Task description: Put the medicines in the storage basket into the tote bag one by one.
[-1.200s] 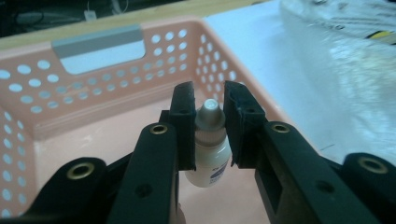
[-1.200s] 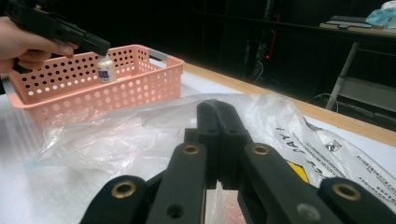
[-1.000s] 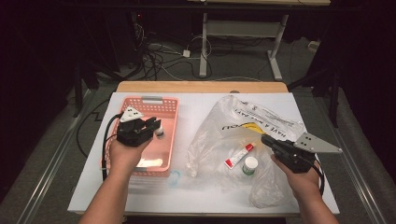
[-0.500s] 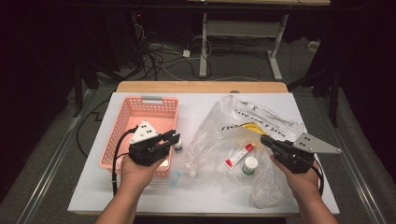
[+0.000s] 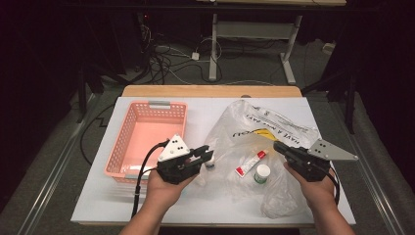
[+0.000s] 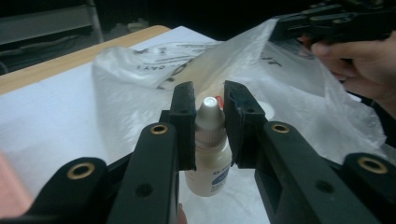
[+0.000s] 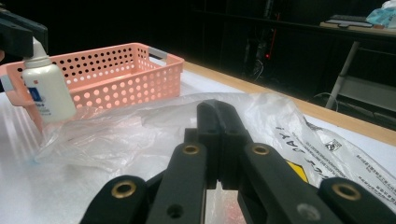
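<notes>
Left gripper [image 6: 209, 100] clamps a small white bottle [image 6: 208, 154] by its neck.
The bottle hangs at the plastic bag's [image 5: 274, 142] edge, carried rightward from the pink basket [image 5: 128, 147]; the right gripper [image 5: 280, 146], jaws fully together, pinches the bag as before.

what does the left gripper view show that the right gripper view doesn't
Left gripper view: the left gripper's jaws clamped on the neck of a small bottle, cap up, and the person's other hand holding a gripper at top right.

Right gripper view: the pink basket, the right gripper's jaws pressed together on a fold of the bag, and dark table legs behind.

Both: the clear plastic bag, the bottle and the white table.
</notes>
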Demonstrator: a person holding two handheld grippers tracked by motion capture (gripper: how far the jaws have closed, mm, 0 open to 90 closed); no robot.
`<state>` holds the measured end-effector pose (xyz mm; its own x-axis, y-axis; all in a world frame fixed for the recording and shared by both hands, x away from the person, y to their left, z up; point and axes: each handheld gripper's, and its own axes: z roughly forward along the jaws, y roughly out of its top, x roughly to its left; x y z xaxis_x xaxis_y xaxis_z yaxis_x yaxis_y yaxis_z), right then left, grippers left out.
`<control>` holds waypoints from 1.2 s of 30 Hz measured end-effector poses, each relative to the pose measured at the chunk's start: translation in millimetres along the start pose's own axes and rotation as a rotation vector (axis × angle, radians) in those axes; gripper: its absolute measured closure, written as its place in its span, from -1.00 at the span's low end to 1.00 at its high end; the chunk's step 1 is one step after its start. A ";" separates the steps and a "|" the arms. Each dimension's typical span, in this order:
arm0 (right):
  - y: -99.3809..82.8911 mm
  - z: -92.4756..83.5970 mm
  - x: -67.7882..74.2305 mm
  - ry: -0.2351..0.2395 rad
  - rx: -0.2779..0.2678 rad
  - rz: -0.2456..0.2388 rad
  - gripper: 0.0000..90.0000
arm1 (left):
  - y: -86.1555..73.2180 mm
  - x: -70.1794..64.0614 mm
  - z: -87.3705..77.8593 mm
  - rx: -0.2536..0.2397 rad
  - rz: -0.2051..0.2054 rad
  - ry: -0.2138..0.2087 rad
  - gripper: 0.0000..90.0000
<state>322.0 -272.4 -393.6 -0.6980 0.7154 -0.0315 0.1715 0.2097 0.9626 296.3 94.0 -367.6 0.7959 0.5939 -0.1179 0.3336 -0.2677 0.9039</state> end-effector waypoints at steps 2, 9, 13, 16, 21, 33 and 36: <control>0.2 0.0 -0.1 -0.001 -0.001 0.002 1.00 | 2.3 -6.5 7.2 0.002 0.015 -0.018 0.63; -0.4 0.2 0.3 -0.002 0.004 0.004 1.00 | 2.4 -20.7 35.6 0.015 0.029 -0.043 0.62; 0.2 -0.6 0.8 0.000 0.000 0.002 1.00 | 1.8 -26.0 52.2 0.026 0.036 -0.048 0.62; 0.2 0.5 1.6 0.000 0.000 0.002 1.00 | 1.7 -29.2 62.9 0.032 0.044 -0.047 0.62; 0.2 2.1 2.1 0.003 0.004 0.003 1.00 | 1.4 -31.9 80.2 0.038 0.051 -0.032 0.62; 0.9 7.1 0.0 0.009 0.001 0.012 1.00 | 0.2 -33.7 124.7 0.057 0.074 0.020 0.62; 1.5 7.7 -0.5 0.010 -0.007 0.019 1.00 | 2.0 -31.8 133.5 0.061 0.075 0.033 0.62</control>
<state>328.0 -267.3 -394.2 -0.7012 0.7129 -0.0105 0.1804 0.1916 0.9647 339.1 -26.8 -416.9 0.8032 0.5946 -0.0367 0.3047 -0.3572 0.8829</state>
